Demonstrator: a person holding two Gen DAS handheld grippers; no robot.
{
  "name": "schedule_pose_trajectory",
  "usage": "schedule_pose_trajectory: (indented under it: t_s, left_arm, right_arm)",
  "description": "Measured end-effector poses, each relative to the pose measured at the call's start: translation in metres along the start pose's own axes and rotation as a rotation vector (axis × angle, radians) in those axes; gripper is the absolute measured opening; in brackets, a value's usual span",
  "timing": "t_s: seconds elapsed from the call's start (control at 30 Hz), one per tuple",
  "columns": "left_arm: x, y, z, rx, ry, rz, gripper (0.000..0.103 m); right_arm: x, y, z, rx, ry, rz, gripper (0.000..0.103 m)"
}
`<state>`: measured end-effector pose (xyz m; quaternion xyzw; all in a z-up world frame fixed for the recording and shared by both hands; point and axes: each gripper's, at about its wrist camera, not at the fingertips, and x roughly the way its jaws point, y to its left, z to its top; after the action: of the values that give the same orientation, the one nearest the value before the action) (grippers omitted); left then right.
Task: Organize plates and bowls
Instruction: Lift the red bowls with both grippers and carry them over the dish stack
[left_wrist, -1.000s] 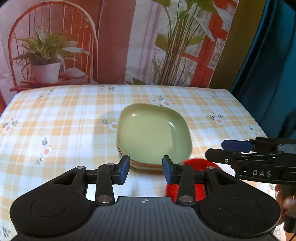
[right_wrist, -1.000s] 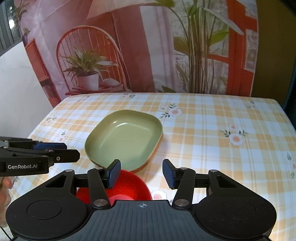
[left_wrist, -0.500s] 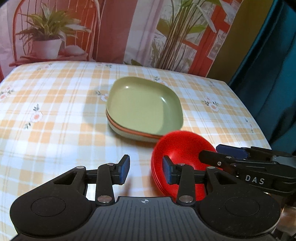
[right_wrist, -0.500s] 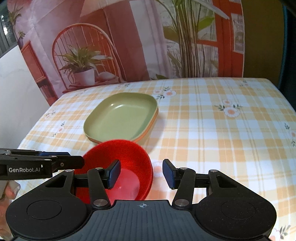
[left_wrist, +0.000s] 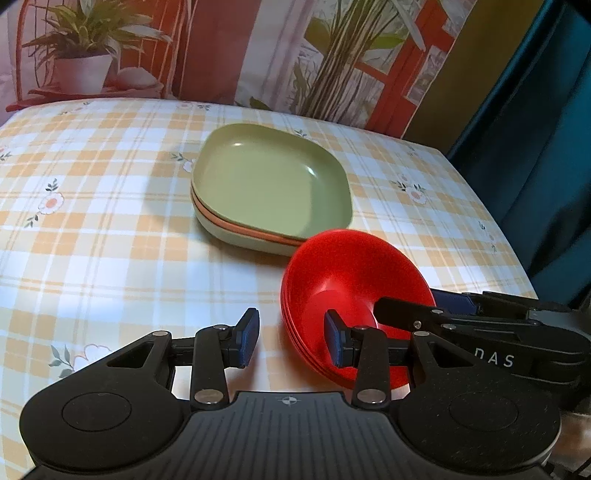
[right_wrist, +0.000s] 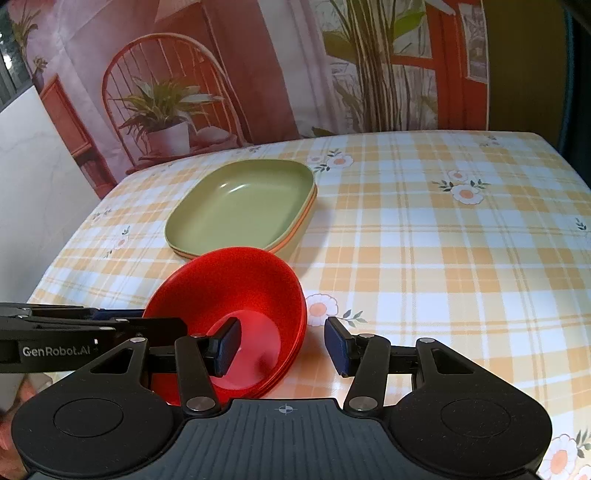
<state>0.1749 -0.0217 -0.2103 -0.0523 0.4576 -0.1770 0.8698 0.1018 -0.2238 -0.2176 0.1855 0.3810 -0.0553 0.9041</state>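
Checked tablecloth (left_wrist: 110, 229) | both claws wide | red bowls (left_wrist: 351, 280) half-hidden behind claws

The surface (left_wrist: 110, 229) wears a cloth checked in orange, pale yellow, white and light blue, scattered with small white flowers with orange centres and green leaves. The stack of plates (left_wrist: 271, 188) is olive green on top, with a thin orange edge showing between green and a paler cream-green layer below. The stacked bowls (left_wrist: 351, 280) are bright red and glossy. Each hand-held gripper, left (left_wrist: 291, 338) and right (right_wrist: 282, 345), is black with dark blue pads (left_wrist: 247, 338). The backdrop (right_wrist: 258, 66) is printed in terracotta, pink and white with green plants and a red-orange chair. A teal curtain (left_wrist: 535, 129) hangs at the side.
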Motion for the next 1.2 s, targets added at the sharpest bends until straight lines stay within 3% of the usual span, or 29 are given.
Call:
schedule_pose_trajectory:
  t_s: [0.5,0.87,1.2]
  left_arm:
    - [0.0041,-0.0028,-0.0059,0.016,0.008,-0.04,0.039]
    - [0.002,-0.0023,-0.0063,0.028,-0.006,-0.031,0.024]
    - [-0.0035,0.0003,-0.0069,0.011,-0.026,-0.026,0.021]
  right_arm:
    - [0.0002,0.0018,-0.0044,-0.001,0.011,0.019,0.046]
    - [-0.0015,0.0051,-0.0039,-0.012,0.005,0.032,0.039]
    - [-0.0065,0.0,-0.0034,0.001,-0.01,0.026,0.032]
